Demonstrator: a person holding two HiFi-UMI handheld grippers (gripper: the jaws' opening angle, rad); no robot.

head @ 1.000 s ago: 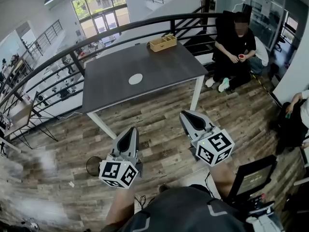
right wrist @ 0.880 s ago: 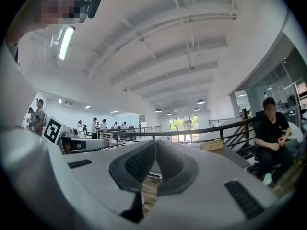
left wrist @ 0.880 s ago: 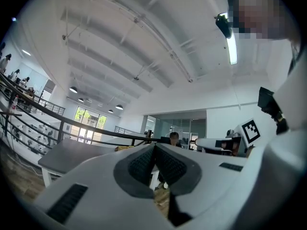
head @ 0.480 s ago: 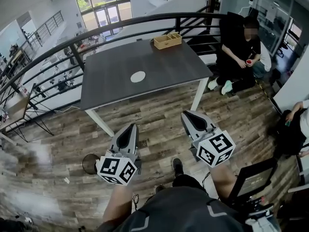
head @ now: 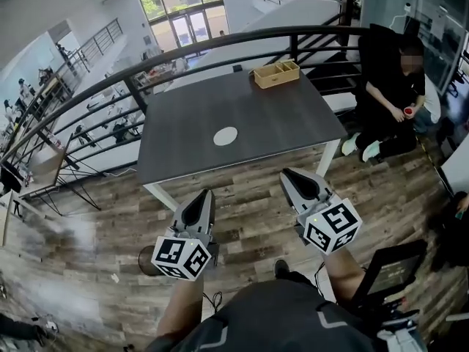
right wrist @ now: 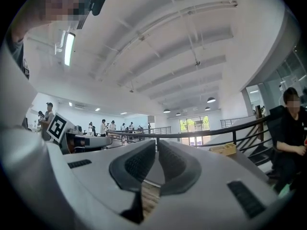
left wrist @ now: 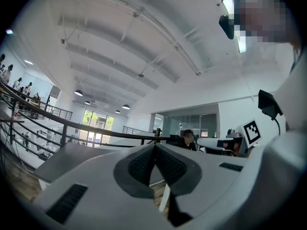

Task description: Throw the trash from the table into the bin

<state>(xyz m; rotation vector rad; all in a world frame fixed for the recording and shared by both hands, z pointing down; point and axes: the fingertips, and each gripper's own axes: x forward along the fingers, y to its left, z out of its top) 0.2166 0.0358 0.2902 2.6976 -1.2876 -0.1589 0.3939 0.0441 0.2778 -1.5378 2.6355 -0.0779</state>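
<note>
Upon the brown plank floor (head: 249, 215) stands one dark grey rectangular table (head: 242, 108). Short of it hang two grippers, the left gripper (head: 203, 193) and the right gripper (head: 286, 173), both pinched closed and empty. On the tabletop lie one tan wooden tray (head: 276, 74) and, mid-table, one flat white round scrap (head: 225, 136).

From above the person, the head camera looks steeply down on the grey left tool (head: 201, 196), the grey right tool (head: 291, 176) and the dark grey rectangular counter (head: 242, 116) just ahead. Each tool's camera sits low, facing level along its jaws; all three views share the counter and the black curved metal railing (head: 315, 28).
</note>
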